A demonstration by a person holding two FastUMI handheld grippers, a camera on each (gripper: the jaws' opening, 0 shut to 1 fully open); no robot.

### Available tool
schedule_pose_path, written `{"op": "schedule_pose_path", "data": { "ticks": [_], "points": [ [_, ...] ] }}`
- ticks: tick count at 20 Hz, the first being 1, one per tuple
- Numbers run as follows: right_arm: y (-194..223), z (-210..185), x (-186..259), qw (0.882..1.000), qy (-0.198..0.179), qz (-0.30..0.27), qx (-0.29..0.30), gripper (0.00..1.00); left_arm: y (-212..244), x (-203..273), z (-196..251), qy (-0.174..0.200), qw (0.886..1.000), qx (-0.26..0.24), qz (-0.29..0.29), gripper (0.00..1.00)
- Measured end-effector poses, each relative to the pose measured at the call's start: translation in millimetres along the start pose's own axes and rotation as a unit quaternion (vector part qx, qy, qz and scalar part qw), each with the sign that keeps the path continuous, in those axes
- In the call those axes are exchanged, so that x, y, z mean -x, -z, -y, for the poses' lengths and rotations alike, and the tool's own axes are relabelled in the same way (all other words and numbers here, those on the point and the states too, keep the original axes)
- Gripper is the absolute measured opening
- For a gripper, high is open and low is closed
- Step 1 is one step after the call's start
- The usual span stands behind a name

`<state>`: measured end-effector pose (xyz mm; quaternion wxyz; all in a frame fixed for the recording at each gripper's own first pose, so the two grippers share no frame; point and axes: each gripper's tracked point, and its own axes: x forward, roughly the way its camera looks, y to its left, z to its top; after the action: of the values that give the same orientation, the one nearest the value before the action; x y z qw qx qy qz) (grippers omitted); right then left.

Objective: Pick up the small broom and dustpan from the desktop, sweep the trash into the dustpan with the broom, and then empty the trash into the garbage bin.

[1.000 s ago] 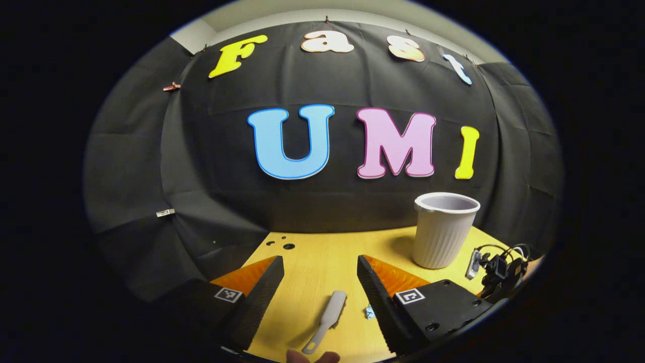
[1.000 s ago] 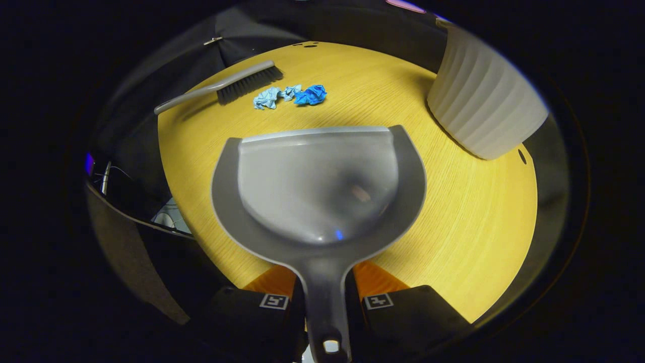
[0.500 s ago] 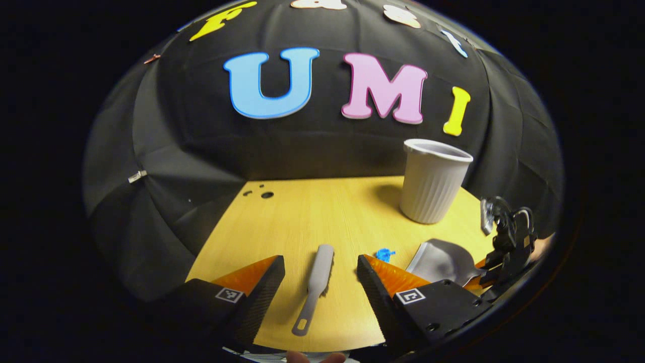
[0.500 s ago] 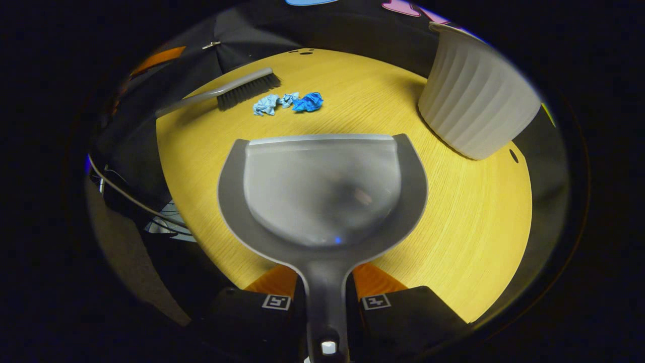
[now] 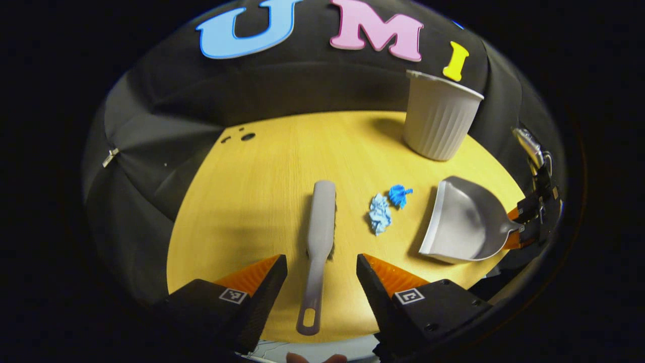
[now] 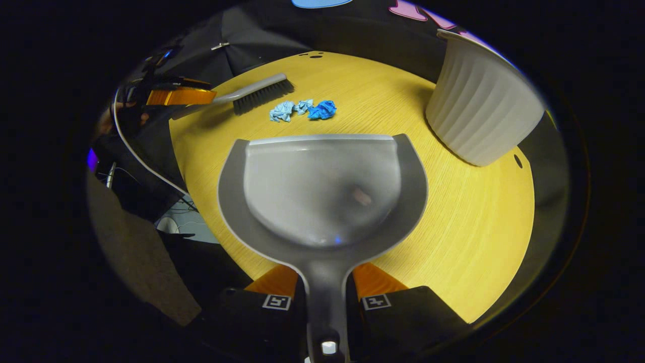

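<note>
A grey small broom (image 5: 321,227) lies on the yellow desktop (image 5: 262,181), its handle pointing at me. My left gripper (image 5: 321,267) is open, one finger on each side of that handle, apart from it. Crumpled blue paper trash (image 5: 385,206) sits just right of the bristles. In the right gripper view, my right gripper (image 6: 325,287) is shut on the handle of the grey dustpan (image 6: 322,191), whose mouth faces the trash (image 6: 302,108) and the broom (image 6: 254,93). The dustpan (image 5: 463,222) appears right of the trash in the left gripper view. The left gripper (image 6: 174,97) is at the broom's handle end.
A ribbed white garbage bin (image 5: 438,121) stands upright at the far right of the desktop, close to the dustpan's right side (image 6: 481,111). Small holes (image 5: 247,136) mark the desktop's far left corner. Cables hang past the desktop's left edge (image 6: 146,166).
The left gripper has tipped downward and closed in on the broom, so the handle now lies between its open fingers. The right gripper and dustpan have barely moved.
</note>
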<state>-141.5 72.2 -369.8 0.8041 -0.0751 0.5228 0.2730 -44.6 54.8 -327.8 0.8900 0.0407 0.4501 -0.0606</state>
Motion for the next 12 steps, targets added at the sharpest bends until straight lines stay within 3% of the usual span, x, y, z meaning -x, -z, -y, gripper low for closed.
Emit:
{"op": "schedule_pose_path", "data": {
  "ticks": [8, 12],
  "points": [
    [-24, 2, 8, 1.0, -0.007, 0.013, 0.007, 0.36, 37, -37, 3, 0.01, 0.994, 0.002, -0.11, 0.83],
    [-20, 4, 5, 1.0, -0.016, -0.005, 0.01, 0.36, 43, -46, 4, 0.013, 0.991, -0.003, -0.135, 0.76]
  ]
}}
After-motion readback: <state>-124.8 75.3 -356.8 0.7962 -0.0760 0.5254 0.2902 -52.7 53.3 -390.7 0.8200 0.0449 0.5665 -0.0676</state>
